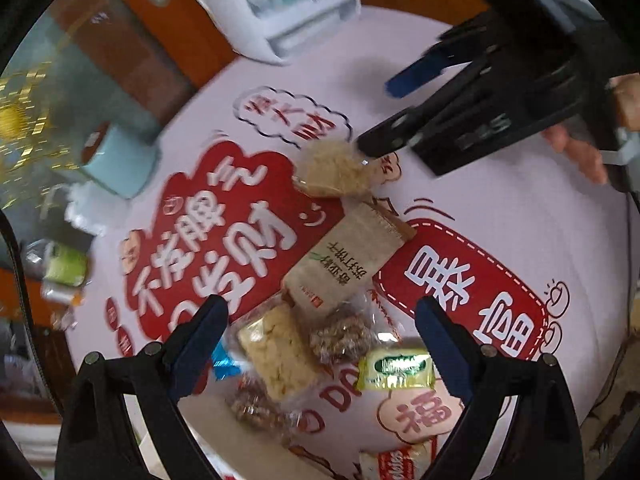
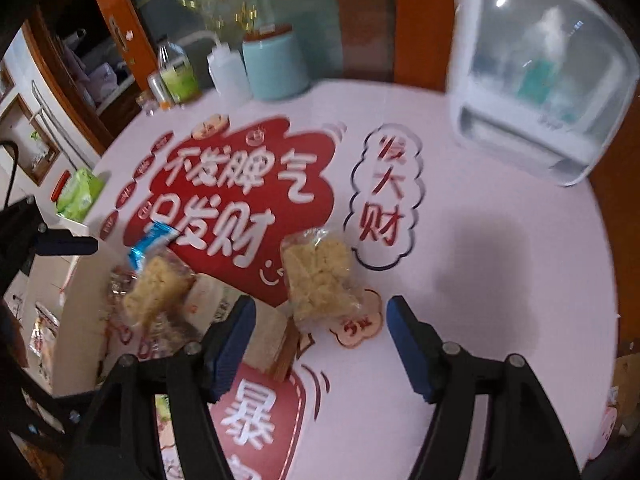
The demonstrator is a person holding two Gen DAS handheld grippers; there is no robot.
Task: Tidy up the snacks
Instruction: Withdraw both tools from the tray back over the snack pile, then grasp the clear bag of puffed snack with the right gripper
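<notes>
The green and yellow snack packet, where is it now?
In the left wrist view, the green and yellow packet lies on the tablecloth low in the picture, right of the nut cluster bag, between the open left gripper's fingers.

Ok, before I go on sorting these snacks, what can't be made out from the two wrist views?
- Left wrist view: the red-and-white packet is cut off by the bottom edge.
- Right wrist view: the left gripper is mostly out of frame, only one finger showing.
- Right wrist view: the beige cracker box is partly hidden by the right gripper finger.
- Both views: small print on the wrappers is blurred.
</notes>
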